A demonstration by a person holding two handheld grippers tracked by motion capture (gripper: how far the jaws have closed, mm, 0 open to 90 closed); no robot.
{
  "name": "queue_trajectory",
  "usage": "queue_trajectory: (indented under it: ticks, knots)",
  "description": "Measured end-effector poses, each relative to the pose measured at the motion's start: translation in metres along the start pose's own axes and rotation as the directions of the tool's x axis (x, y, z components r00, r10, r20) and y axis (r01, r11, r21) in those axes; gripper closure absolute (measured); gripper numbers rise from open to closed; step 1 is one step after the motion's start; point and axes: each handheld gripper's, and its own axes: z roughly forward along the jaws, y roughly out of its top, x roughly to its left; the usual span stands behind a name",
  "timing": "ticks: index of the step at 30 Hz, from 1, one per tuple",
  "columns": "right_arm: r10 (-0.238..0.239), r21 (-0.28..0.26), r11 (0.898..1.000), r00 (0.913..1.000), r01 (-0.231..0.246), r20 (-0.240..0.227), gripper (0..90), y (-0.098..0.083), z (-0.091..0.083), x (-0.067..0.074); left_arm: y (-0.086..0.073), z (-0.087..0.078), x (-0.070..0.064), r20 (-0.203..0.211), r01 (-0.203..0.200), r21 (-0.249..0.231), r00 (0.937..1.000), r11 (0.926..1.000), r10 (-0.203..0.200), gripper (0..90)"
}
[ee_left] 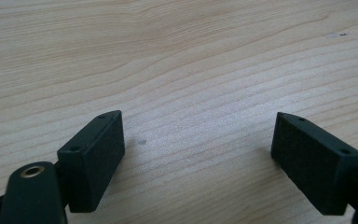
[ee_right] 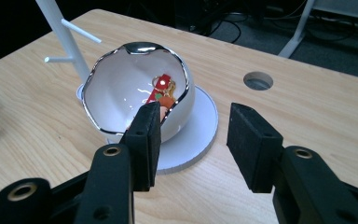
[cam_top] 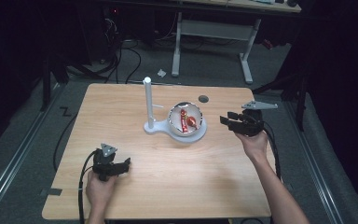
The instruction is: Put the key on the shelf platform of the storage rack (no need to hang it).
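My left gripper (cam_top: 121, 166) sits low on the wooden table (cam_top: 168, 186) at about 7 o'clock from the bowl, well apart from it. Jaws spread wide, nothing between them, just bare wood grain under them in the left gripper view (ee_left: 198, 140). My left hand (cam_top: 100, 186) wraps the body from below.

My right gripper (cam_top: 228, 120) is at 3 o'clock of the bowl, near it, not touching, pointed toward it. Jaws parted, empty. In the right gripper view (ee_right: 193, 140) the gap frames the disc edge and table.

White bowl (cam_top: 185, 122) with a wavy chrome rim sits near table centre, tipped so its mouth faces the camera, on a round white base plate (ee_right: 200, 130). Inside it: a red strap item with gold hardware (ee_right: 161, 88), maybe a keychain, cannot tell exactly. White upright post (cam_top: 148, 100) with side pegs stands at 9 o'clock of the bowl, on the same base. Round cable hole (cam_top: 203, 99) in the table at 1 o'clock of the bowl. My right hand (cam_top: 254, 142) grips from behind.
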Motion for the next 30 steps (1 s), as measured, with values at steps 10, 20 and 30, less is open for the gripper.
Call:
queue_trajectory:
  ticks: [10, 20, 30]
  knots:
    - [-0.011, -0.008, 1.000, 0.9999, 0.011, 0.009, 54.7, -0.005, -0.018, -0.002, 0.000, 0.000, 0.000, 0.000, -0.001, 0.000, 1.0000, 1.0000, 0.001, 17.8]
    - [-0.014, -0.014, 1.000, 0.9998, 0.014, -0.011, 54.8, -0.010, -0.029, 0.003, 0.000, 0.000, 0.000, -0.001, 0.001, -0.001, 1.0000, 1.0000, -0.001, 17.8]
    - [0.010, -0.026, 1.000, 0.9991, -0.011, -0.041, 54.7, -0.018, -0.042, 0.009, 0.000, 0.000, 0.000, 0.000, 0.000, -0.001, 1.0000, 1.0000, 0.000, 17.8]
